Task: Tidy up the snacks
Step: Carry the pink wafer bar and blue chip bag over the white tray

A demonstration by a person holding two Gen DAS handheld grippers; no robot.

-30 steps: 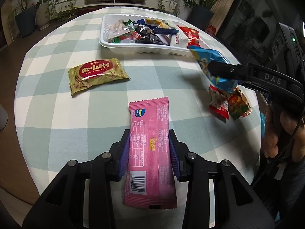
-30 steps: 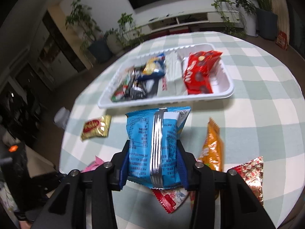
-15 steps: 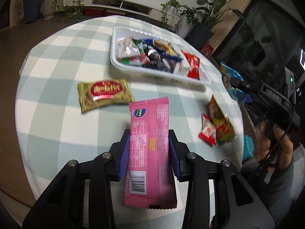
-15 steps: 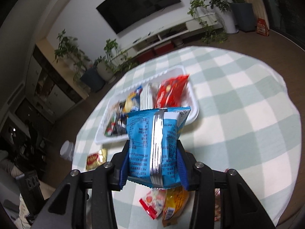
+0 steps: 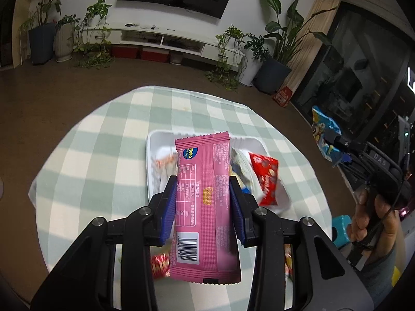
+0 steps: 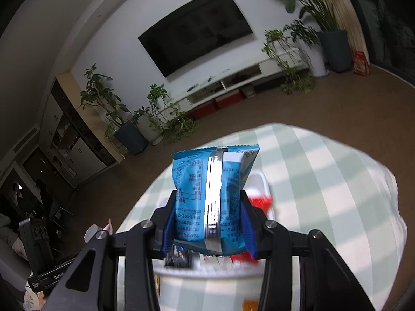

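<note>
Both hand-held grippers have risen above the white tray (image 5: 155,140): left (image 5: 203,202) pinching the pink bar (image 5: 205,207), right (image 6: 208,223) pinching the blue bag (image 6: 212,194); the tray holds a red packet (image 5: 265,178) among blurred snacks.

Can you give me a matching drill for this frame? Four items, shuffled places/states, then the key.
Items:
1. pink snack bar
2. blue snack bag
3. red snack packet
4. white tray

Places/states:
A. lying inside the tray, right part in the left wrist view
B. clamped in the right gripper
C. sitting on the green checked tablecloth
D. clamped in the left gripper

Pairs: 1-D, 2-B, 3-A, 4-C
</note>
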